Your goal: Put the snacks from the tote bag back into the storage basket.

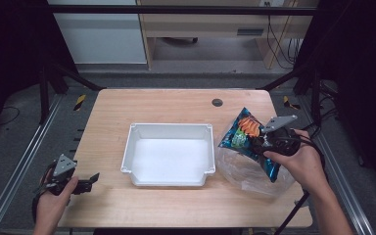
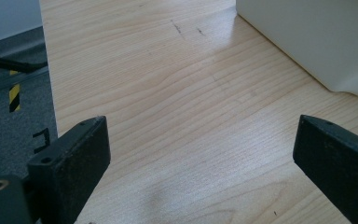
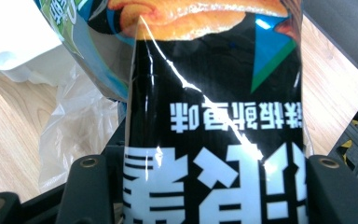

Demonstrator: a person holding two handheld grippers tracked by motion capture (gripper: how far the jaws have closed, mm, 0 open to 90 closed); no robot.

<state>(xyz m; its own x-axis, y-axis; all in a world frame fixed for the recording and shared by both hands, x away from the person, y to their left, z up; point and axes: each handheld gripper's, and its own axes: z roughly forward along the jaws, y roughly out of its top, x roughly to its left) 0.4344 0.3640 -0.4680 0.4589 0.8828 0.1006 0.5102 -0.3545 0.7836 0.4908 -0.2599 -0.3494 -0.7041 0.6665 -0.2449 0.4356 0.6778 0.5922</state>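
Over table, right hand-held gripper (image 1: 263,142) apparently clamping snack bag (image 1: 245,133)

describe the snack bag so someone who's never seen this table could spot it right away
Start at the white tray in the middle of the wooden table and look just to its right. There the right gripper holds up the snack bag, above a crumpled clear plastic bag. It is the one colourful thing here: glossy blue and black, with orange snacks pictured on it.
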